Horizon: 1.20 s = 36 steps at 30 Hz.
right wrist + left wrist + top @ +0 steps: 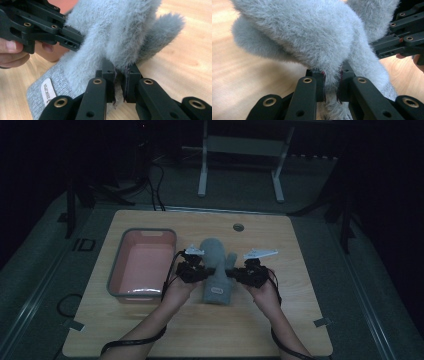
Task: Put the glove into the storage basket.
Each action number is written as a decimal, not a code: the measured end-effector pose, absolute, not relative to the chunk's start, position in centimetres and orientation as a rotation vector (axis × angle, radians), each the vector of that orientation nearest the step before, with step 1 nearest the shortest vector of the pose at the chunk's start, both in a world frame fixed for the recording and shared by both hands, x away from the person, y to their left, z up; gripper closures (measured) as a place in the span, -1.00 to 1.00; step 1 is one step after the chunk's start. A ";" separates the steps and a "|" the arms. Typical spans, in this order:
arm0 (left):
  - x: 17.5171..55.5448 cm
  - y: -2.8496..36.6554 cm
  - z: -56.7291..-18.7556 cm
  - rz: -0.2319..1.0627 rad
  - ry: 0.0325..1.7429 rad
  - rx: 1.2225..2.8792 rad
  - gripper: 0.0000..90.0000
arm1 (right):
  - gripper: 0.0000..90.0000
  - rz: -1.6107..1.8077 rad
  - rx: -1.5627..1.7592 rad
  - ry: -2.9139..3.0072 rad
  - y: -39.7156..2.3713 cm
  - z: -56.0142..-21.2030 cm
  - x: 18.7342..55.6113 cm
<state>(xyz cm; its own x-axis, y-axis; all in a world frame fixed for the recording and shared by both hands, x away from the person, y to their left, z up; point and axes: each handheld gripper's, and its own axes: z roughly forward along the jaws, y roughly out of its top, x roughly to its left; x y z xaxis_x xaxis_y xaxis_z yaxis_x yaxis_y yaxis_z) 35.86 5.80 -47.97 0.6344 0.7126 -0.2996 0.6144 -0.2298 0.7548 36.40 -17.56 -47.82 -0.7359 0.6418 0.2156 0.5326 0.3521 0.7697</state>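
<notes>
Left gripper (331, 87): the fingers (320, 85) are closed nearly together on a fold of grey fuzzy fabric, with only the pinched pile between the two pads. The fabric belongs to a grey mitten (312, 37), and its body spreads upward and away from the grip point. In the high view this left gripper (196, 270) meets the mitten at its left edge, about mid-length.

Right gripper (119, 86): the fingers (130, 85) are likewise closed to a narrow gap on a fold of the same mitten (117, 32), close to where the thumb lobe branches off. In the high view the right gripper (239, 274) meets the mitten's right edge, just below the thumb.

Mitten position: the mitten (216, 270) lies on the wooden table (295, 320), near its centre, between the two grippers. The rounded finger end points away from the person. The knit cuff (50, 82), bearing a small white label (47, 91), points toward the person and lies flat on the table surface. The thumb is on the right side.

Surroundings: a grey-rimmed tray with a pink interior (143, 262) stands on the table to the left of the mitten, just beside the left gripper. A hand (179, 292) holds each gripper from below, with a black cable (135, 342) trailing toward the table's near edge.
</notes>
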 end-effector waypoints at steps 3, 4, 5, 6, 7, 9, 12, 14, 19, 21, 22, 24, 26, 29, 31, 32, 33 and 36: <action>35.8 6.2 -46.5 0.153 1.030 1.925 0.81 | 0.84 1.369 1.060 2.460 -17.4 -46.4 36.3; 35.8 6.5 -46.0 0.163 1.024 1.915 0.81 | 0.84 1.375 1.050 2.455 -17.2 -46.0 36.3; 35.8 6.7 -45.6 0.166 1.024 1.913 0.81 | 0.84 1.382 1.033 2.448 -17.0 -45.5 36.4; 35.8 7.0 -45.1 0.177 1.012 1.913 0.81 | 0.84 1.383 1.026 2.448 -16.9 -45.1 36.4; 35.8 7.3 -44.8 0.184 1.008 1.908 0.81 | 0.84 1.388 1.009 2.443 -16.6 -44.6 36.5; 35.9 7.9 -44.1 0.195 1.001 1.904 0.81 | 0.84 1.391 0.988 2.440 -16.1 -43.8 36.6; 36.0 8.9 -43.2 0.214 1.002 1.900 0.81 | 0.84 1.389 0.948 2.441 -15.0 -42.8 36.8; 36.0 9.6 -42.7 0.229 1.002 1.906 0.81 | 0.84 1.387 0.929 2.442 -14.3 -42.2 37.0; 35.8 11.2 -41.6 0.255 1.020 1.885 0.81 | 0.84 1.409 0.888 2.448 -12.3 -40.9 37.7; 35.6 12.6 -40.8 0.276 1.033 1.876 0.81 | 0.84 1.408 0.870 2.450 -11.4 -40.4 37.8; 35.6 13.2 -40.5 0.282 1.041 1.871 0.81 | 0.84 1.412 0.856 2.450 -10.8 -40.2 37.9; 35.4 14.1 -40.1 0.291 1.057 1.858 0.81 | 0.84 1.411 0.838 2.455 -9.7 -39.7 38.1; 35.3 15.2 -39.7 0.300 1.069 1.850 0.81 | 0.84 1.417 0.818 2.460 -8.4 -39.2 38.2; 35.1 16.4 -39.4 0.315 1.080 1.849 0.80 | 0.84 1.422 0.800 2.466 -7.4 -38.9 38.3; 34.7 18.2 -38.9 0.335 1.102 1.859 0.80 | 0.84 1.436 0.776 2.477 -5.4 -38.7 38.4; 34.6 18.9 -38.8 0.343 1.113 1.858 0.80 | 0.84 1.437 0.768 2.482 -4.7 -38.7 38.4; 34.5 19.5 -38.7 0.350 1.124 1.858 0.80 | 0.83 1.447 0.760 2.485 -4.0 -38.7 38.5; 34.3 21.4 -38.5 0.364 1.150 1.865 0.80 | 0.84 1.450 0.730 2.503 -1.6 -38.6 38.6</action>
<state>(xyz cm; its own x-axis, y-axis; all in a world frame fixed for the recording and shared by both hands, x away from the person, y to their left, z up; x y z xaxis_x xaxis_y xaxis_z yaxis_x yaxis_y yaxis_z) 34.30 21.44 -38.47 0.5267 0.8282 -0.1913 0.5678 -0.1754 0.8043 38.64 -1.63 -38.64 -0.8685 0.4848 0.1034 0.3309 0.4117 0.8491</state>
